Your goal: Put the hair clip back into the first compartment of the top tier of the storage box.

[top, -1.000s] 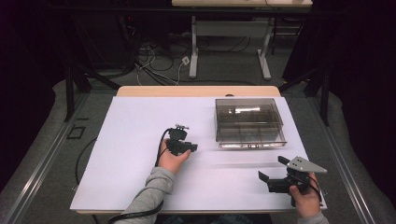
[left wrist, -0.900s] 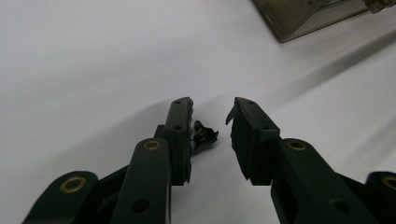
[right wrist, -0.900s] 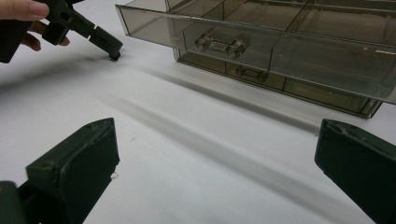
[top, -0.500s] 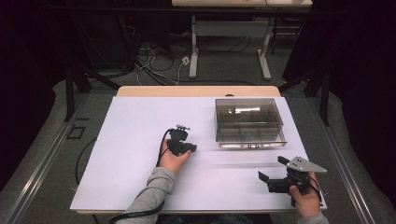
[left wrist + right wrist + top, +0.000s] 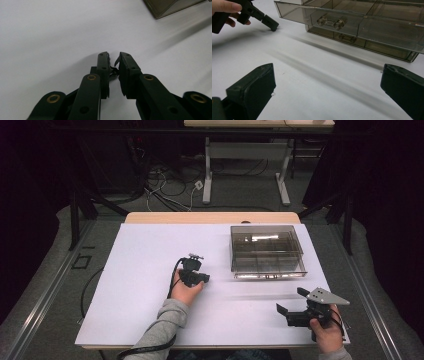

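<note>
Left tongs (image 5: 113, 57) just squeezed together on nothing. Right tongs (image 5: 327, 92) sit spread wide. Guessing the clear drawer box (image 5: 266, 252) comes next.

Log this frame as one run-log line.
left gripper: shut, empty, tips on table | right gripper: open, empty, facing drawer box | box: top drawer pulled out slightly

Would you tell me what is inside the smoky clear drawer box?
The drawer box shows inner dividers and two clear handles on its front; its compartments look empty, though tint and glare hide their far corners.
</note>
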Demonstrator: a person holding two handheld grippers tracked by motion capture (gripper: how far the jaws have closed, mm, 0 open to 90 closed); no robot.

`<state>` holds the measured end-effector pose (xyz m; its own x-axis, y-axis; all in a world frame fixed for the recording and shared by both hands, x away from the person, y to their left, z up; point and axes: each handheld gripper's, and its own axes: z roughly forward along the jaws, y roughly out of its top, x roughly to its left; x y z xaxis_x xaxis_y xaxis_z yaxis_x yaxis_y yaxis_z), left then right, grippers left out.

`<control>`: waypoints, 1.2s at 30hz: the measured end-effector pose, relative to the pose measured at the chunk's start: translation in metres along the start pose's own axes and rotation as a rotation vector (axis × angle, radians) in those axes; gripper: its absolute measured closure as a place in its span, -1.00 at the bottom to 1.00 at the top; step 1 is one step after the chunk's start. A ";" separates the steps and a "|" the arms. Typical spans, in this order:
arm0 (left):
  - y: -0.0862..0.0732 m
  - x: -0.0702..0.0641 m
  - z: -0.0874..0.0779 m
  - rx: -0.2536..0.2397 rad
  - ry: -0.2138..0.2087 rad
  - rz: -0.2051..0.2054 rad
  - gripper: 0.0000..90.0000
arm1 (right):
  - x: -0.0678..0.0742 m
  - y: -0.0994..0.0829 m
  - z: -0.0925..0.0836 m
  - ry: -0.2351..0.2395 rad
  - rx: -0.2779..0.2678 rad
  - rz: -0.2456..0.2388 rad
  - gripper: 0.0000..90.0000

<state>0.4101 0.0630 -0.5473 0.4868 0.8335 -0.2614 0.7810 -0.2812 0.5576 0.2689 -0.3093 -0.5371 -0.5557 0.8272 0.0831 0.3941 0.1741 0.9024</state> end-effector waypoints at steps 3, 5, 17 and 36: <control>0.000 0.000 0.000 0.002 0.003 0.000 0.76 | 0.000 0.000 0.000 0.000 -0.004 0.000 -1.00; 0.000 0.000 0.000 0.004 0.003 0.002 0.76 | 0.000 0.000 0.000 0.000 0.002 0.000 -1.00; 0.003 -0.001 -0.006 -0.020 0.004 -0.001 0.76 | 0.000 0.000 0.000 -0.001 0.000 0.000 -1.00; 0.008 -0.003 -0.023 -0.122 0.000 -0.011 0.76 | 0.000 0.000 0.000 0.001 0.002 0.000 -1.00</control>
<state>0.4056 0.0687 -0.5242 0.4784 0.8363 -0.2680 0.7330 -0.2122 0.6463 0.2689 -0.3095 -0.5370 -0.5564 0.8268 0.0831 0.3954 0.1755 0.9016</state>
